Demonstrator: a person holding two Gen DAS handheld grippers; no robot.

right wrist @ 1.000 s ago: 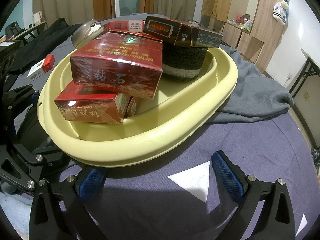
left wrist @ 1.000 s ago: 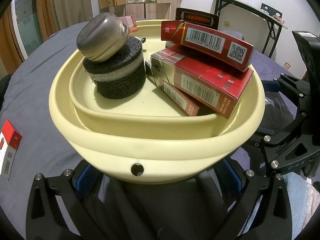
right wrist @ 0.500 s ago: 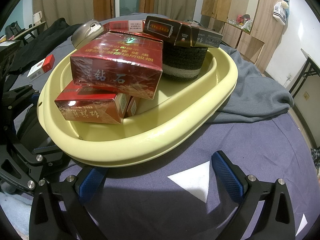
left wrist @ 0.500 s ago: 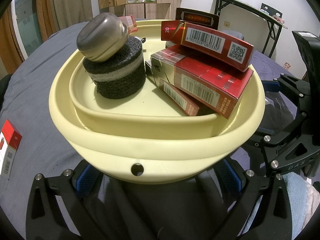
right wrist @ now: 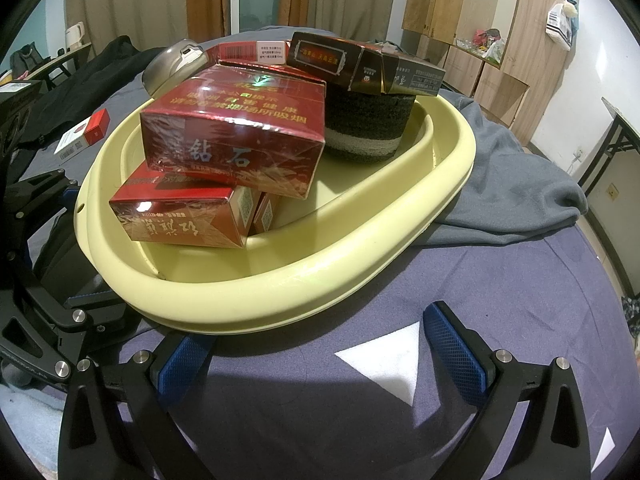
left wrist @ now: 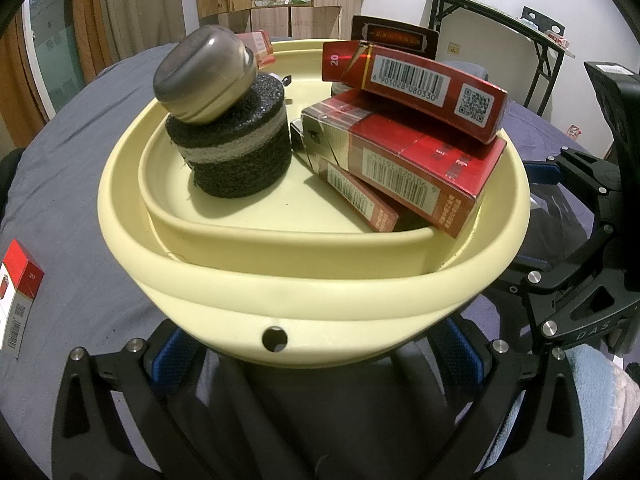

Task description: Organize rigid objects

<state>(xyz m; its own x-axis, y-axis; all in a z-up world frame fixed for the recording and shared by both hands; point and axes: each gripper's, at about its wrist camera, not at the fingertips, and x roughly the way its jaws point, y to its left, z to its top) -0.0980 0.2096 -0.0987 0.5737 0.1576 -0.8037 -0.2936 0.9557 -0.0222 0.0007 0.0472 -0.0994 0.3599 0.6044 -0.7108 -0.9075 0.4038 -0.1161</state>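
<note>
A cream basin (left wrist: 320,280) sits on the blue-grey cloth, right in front of both grippers. Inside it a metal tin (left wrist: 204,76) rests on a black foam cylinder (left wrist: 240,156), beside several stacked red cartons (left wrist: 420,164). My left gripper (left wrist: 314,354) is open, its blue pads (left wrist: 172,356) spread wide under the basin's near rim. In the right wrist view the basin (right wrist: 280,300) shows the red cartons (right wrist: 236,140) and a dark carton (right wrist: 360,66) lying on the cylinder (right wrist: 368,128). My right gripper (right wrist: 318,354) is open and holds nothing, its left pad tucked under the rim.
A small red and white pack (left wrist: 16,292) lies loose on the cloth left of the basin, also the pack (right wrist: 84,132). A grey garment (right wrist: 520,184) is bunched behind the basin. A folding table (left wrist: 500,20) and wooden cupboards (right wrist: 480,20) stand beyond.
</note>
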